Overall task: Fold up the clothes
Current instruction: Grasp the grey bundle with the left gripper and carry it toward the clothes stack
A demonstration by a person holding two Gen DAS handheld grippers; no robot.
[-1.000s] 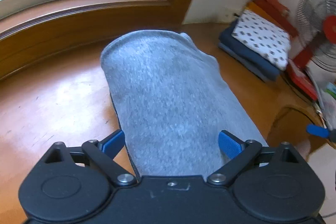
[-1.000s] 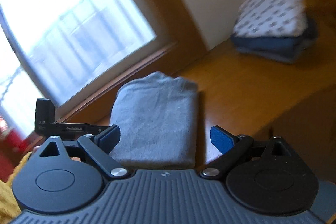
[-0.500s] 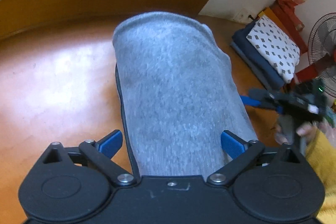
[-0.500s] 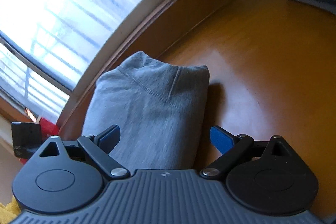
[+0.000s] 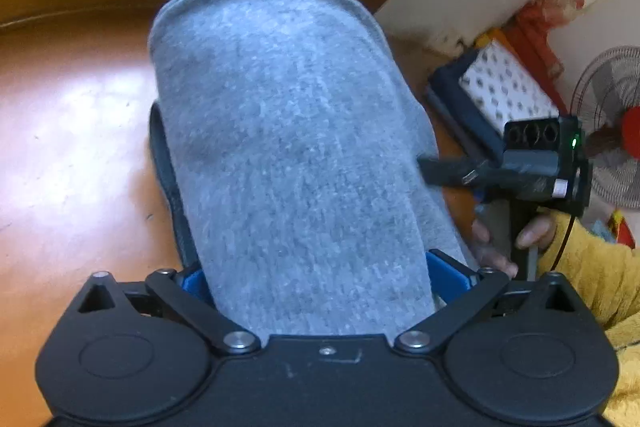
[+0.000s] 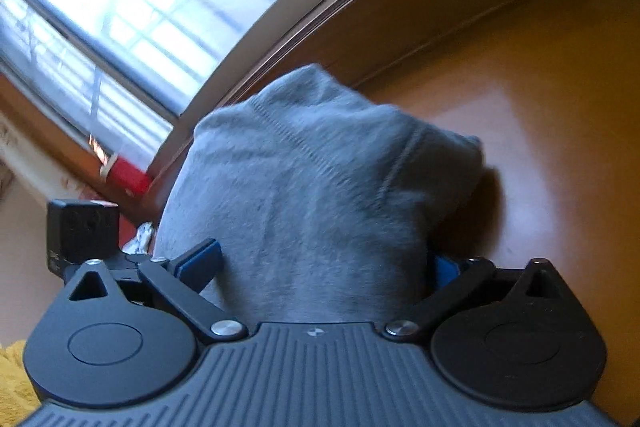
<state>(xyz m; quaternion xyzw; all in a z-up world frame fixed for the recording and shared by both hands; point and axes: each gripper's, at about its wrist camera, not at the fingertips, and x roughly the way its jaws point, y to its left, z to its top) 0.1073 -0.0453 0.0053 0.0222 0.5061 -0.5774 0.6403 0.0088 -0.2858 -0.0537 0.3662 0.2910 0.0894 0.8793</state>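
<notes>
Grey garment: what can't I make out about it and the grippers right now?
- Left wrist view: near end of the grey garment is hidden behind the left gripper, whose jaws are opening; pad contact unclear.
- Right wrist view: right gripper right pad is buried under cloth; motion blur.
- Folded pile: blurred, item count unclear.

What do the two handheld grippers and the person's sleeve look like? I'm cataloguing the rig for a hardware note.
The left gripper has a smooth black body with two round housings, silver pivot screws and blue finger pads. The right gripper is alike, but its body is ribbed dark grey; the left wrist view shows its boxy black camera block with a green light and a thin black cable. The sleeve is fuzzy and yellow.
</notes>
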